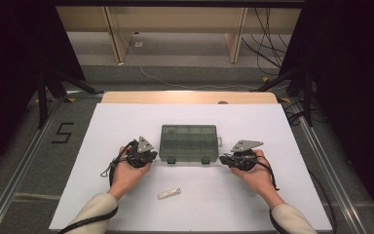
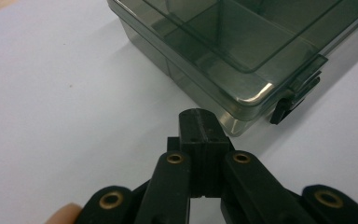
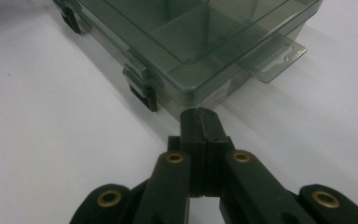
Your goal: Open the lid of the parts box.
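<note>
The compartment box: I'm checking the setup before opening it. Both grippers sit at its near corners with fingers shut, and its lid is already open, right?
Not quite. The compartment box has its lid closed, both front latches down, as the right gripper view shows. The left gripper and right gripper do sit at its near corners, fingers shut.

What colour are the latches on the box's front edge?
Black, on the smoky grey-green clear plastic compartment box; latches show best in the right gripper view.
</note>
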The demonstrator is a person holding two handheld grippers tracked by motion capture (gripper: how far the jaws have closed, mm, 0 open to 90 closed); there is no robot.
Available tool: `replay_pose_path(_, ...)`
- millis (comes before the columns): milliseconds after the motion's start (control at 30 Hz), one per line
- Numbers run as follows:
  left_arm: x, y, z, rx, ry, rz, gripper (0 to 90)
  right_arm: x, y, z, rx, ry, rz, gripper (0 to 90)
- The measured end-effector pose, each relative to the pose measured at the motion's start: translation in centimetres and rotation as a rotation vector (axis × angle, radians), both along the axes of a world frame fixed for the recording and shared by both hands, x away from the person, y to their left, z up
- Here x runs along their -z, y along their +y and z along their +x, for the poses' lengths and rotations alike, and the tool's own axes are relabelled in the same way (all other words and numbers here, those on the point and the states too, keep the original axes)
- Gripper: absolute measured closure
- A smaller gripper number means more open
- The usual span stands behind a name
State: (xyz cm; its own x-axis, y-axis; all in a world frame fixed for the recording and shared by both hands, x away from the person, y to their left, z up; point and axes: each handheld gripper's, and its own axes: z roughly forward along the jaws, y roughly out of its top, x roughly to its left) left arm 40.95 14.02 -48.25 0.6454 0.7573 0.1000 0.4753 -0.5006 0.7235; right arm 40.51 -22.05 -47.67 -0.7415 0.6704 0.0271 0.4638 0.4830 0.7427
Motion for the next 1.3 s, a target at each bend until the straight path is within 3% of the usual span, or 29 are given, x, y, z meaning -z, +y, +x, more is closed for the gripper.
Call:
replay_pose_path(300,0.3,-0.3,0.0,0.01,0.006,-0.013,89.7,0.1,0.2,0.0,-0.01,-0.005,-0.001,90.0)
replay_pose_path(333,0.2,-0.3,0.0,0.021,0.002,-0.002,89.6,0.2,0.3,0.0,-0.007,-0.02,0.001,90.0)
replay_pose_path(400,0.4,-0.4,0.0,0.02,0.007,-0.005,89.7,0.1,0.3,-0.1,-0.012,0.001,-0.002,90.0)
replay_pose_path(433,0.3,-0.4,0.0,0.034,0.003,0.011,89.7,0.1,0.3,-0.1,-0.012,0.001,-0.002,90.0)
replay_pose_path(567,0.3,-0.4,-0.1,0.032,-0.001,0.012,89.6,0.1,0.3,-0.1,-0.017,-0.01,0.002,90.0)
replay_pose_path(767,0.2,-0.4,-0.2,0.033,0.0,0.008,89.6,-0.2,0.3,-0.2,-0.013,-0.023,0.016,90.0)
replay_pose_path(833,0.3,-0.5,-0.3,0.021,0.003,-0.013,89.6,-0.3,0.3,-0.2,-0.017,-0.022,0.026,90.0)
replay_pose_path(900,0.1,-0.3,-0.2,0.024,-0.002,0.006,89.6,-0.5,0.4,-0.2,-0.019,-0.028,0.043,90.0)
replay_pose_path(1133,-1.1,-0.4,-0.5,0.017,-0.034,-0.033,89.6,-0.9,0.5,-0.3,-0.011,-0.044,0.056,90.0)
replay_pose_path(1167,-1.1,-0.6,-0.6,0.015,-0.043,-0.056,89.6,-1.0,0.5,-0.3,-0.01,-0.048,0.057,90.0)
replay_pose_path(1233,-1.5,-0.5,-0.6,0.026,-0.045,-0.039,89.6,-1.2,0.5,-0.3,-0.009,-0.061,0.067,90.0)
replay_pose_path(1267,-1.4,-0.7,-0.6,0.018,-0.06,-0.064,89.6,-1.2,0.5,-0.3,-0.009,-0.061,0.067,90.0)
replay_pose_path(1300,-1.6,-0.6,-0.6,0.022,-0.056,-0.049,89.5,-1.3,0.5,-0.3,-0.008,-0.06,0.073,90.0)
